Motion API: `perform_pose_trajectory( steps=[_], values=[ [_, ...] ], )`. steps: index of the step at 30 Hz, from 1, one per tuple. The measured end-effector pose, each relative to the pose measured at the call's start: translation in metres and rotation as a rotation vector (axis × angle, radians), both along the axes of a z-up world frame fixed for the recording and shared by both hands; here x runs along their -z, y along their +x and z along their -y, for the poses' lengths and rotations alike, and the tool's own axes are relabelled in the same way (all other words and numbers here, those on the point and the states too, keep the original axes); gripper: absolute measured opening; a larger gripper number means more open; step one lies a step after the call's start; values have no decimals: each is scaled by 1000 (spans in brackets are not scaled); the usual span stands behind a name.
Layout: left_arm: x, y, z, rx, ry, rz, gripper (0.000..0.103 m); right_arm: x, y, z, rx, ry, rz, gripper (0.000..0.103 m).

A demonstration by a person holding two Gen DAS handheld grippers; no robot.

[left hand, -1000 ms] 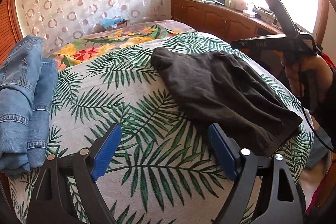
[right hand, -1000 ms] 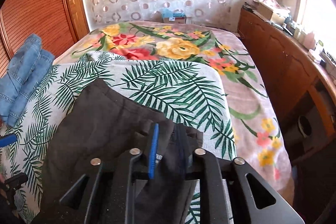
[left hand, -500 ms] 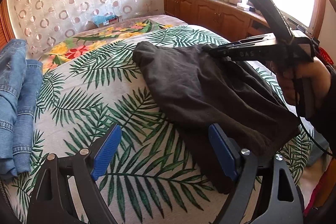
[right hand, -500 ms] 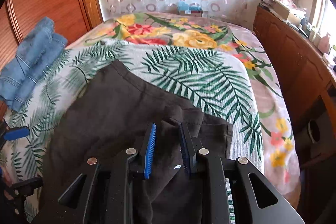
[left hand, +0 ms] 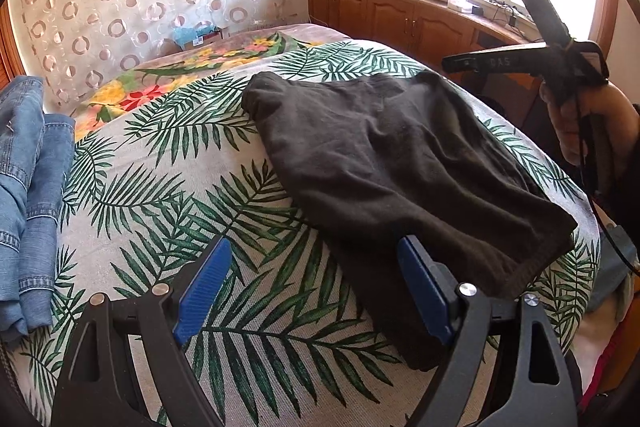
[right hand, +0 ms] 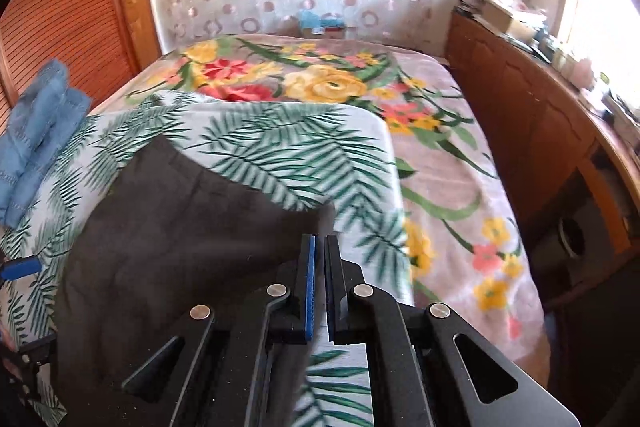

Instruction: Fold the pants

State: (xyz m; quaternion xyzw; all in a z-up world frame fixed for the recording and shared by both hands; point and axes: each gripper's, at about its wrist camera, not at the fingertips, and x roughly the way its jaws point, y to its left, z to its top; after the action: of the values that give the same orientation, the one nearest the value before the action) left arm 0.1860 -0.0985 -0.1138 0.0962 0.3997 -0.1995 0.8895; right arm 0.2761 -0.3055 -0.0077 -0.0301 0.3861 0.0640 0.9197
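On the palm-leaf sheet (left hand: 132,187), left wrist view: dark pants (left hand: 392,163) lie folded into a rough rectangle, running from mid-bed toward the near right corner. Left gripper (left hand: 312,291) hangs low over the sheet, jaws wide, nothing between the blue pads (left hand: 202,285); the right-side pad sits against the pants' near edge. Folded blue jeans (left hand: 28,195) rest at the left edge of the bed, well apart from the pants. At far right the person's right hand (left hand: 588,123) holds the other tool raised above the bed's right side, clear of the cloth; its tips cannot be made out from this angle. Wooden cabinets (left hand: 404,19) run under a bright window.

Right wrist view: right gripper (right hand: 320,287) shows what the left view does not. Its jaws are narrow, a thin gap between the pads, no cloth in it. The pants (right hand: 180,247) lie below and left of the fingers, slightly blurred. Beyond the palm sheet's far edge a floral blanket (right hand: 320,83) covers the rest of the bed. Jeans (right hand: 36,131) appear at left by a slatted wooden door (right hand: 64,19).
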Motion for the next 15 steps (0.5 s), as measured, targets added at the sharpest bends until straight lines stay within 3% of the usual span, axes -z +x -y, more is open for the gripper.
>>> perform_pose_trajectory(
  steps=[10, 12, 15],
  values=[
    [-6, -11, 1, 11, -12, 11, 85, -7, -48, 3, -58, 91, 22, 7],
    [-7, -15, 1, 19, -17, 13, 85, -1, -66, 2, -73, 91, 23, 19],
    [-8, -23, 2, 29, -13, 17, 85, 9, -94, 8, -97, 115, 20, 27]
  ],
)
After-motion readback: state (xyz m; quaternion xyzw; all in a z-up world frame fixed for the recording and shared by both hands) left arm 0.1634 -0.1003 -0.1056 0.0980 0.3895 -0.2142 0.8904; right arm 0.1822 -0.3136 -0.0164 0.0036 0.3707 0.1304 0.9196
